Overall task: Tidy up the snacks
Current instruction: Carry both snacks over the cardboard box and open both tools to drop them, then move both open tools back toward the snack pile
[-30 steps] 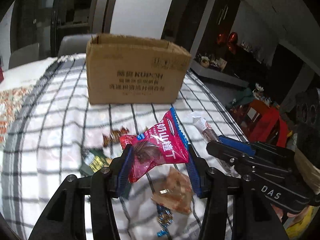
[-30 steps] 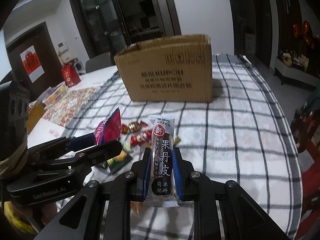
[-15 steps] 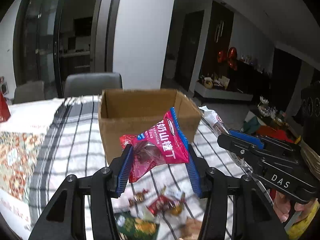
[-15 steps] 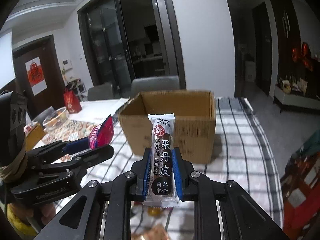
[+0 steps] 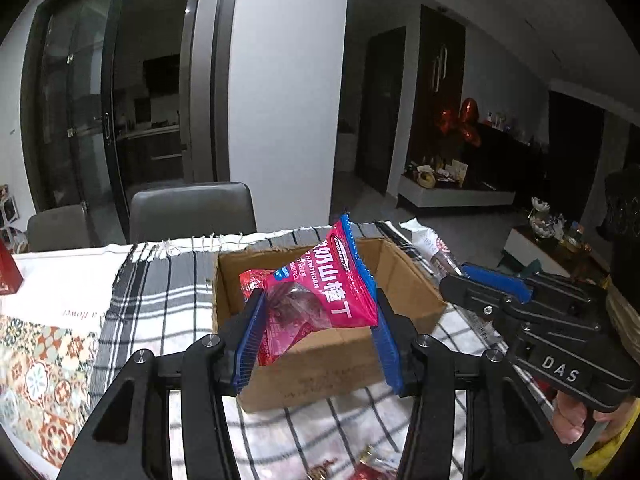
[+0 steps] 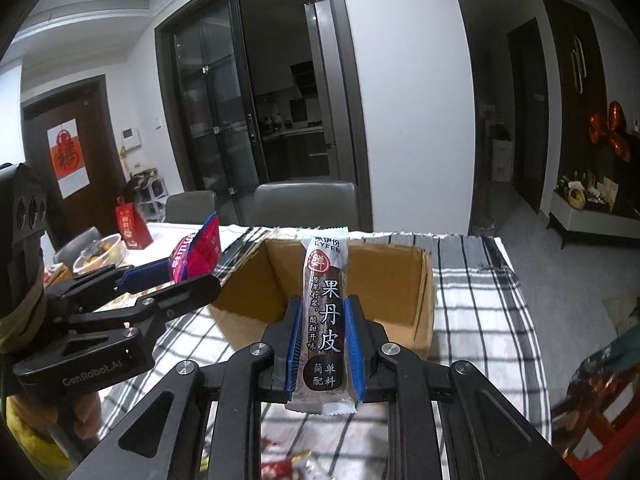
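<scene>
Above the open cardboard box (image 5: 328, 356) on the checked tabletop (image 6: 480, 320), the left hand-held gripper (image 5: 316, 320) clamps a pink hawthorn snack bag (image 5: 320, 296) between its blue pads. Beside it, the right hand-held gripper (image 6: 324, 344) grips an upright fruit-leather bar (image 6: 325, 320).

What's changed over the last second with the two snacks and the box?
Both tongs rose from the scattered snacks and advanced toward the open brown cardboard box, whose inside now shows. Unchanged: left tongs grip the pink hawthorn snack bag, right tongs the long dark fruit-leather bar; nothing dropped in.
</scene>
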`<state>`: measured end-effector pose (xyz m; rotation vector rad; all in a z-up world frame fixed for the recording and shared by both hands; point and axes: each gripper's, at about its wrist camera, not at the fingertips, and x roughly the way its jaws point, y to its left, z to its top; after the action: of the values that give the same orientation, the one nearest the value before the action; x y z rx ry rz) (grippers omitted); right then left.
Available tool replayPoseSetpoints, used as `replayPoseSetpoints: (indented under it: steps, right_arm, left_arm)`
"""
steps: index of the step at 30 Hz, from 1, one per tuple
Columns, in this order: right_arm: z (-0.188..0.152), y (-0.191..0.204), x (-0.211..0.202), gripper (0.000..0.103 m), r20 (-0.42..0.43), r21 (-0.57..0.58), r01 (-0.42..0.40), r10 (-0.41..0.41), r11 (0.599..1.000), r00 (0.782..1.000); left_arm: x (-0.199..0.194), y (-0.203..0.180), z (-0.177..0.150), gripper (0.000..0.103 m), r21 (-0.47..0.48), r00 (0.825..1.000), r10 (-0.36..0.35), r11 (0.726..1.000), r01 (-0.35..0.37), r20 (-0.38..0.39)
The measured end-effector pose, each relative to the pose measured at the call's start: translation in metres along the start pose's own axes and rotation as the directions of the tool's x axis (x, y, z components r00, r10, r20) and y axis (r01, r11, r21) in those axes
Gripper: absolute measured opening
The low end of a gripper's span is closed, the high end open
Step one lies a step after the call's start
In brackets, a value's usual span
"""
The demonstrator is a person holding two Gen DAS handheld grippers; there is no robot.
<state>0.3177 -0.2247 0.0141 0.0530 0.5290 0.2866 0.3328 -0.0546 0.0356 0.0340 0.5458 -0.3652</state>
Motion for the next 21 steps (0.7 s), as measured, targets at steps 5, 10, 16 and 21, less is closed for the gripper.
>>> replayPoseSetpoints:
  steps: [5, 10, 16, 21]
  right_arm:
    - [0.009, -0.009, 0.024, 0.022, -0.009, -0.005, 0.017, -0.017, 1.000, 1.000]
    - [0.013, -0.018, 0.040, 0.042, -0.012, 0.013, 0.054, -0.054, 0.998, 0.998]
    - [0.010, -0.019, 0.024, 0.052, 0.008, 0.019, 0.098, -0.099, 0.995, 0.995]
    - [0.002, -0.013, -0.002, 0.052, 0.023, 0.025, 0.081, -0.082, 0.996, 0.996]
  left_arm:
    - [0.026, 0.005, 0.010, 0.051, 0.011, 1.000, 0.005, 1.000, -0.004, -0.015]
    - [0.047, 0.008, 0.020, 0.066, 0.022, 0.999, 0.015, 1.000, -0.014, -0.047]
    - [0.032, 0.008, 0.015, 0.079, 0.014, 0.998, 0.063, 0.998, -0.063, -0.028]
    - [0.002, 0.000, 0.003, 0.084, 0.020, 0.996, 0.090, 0.996, -0.089, -0.003]
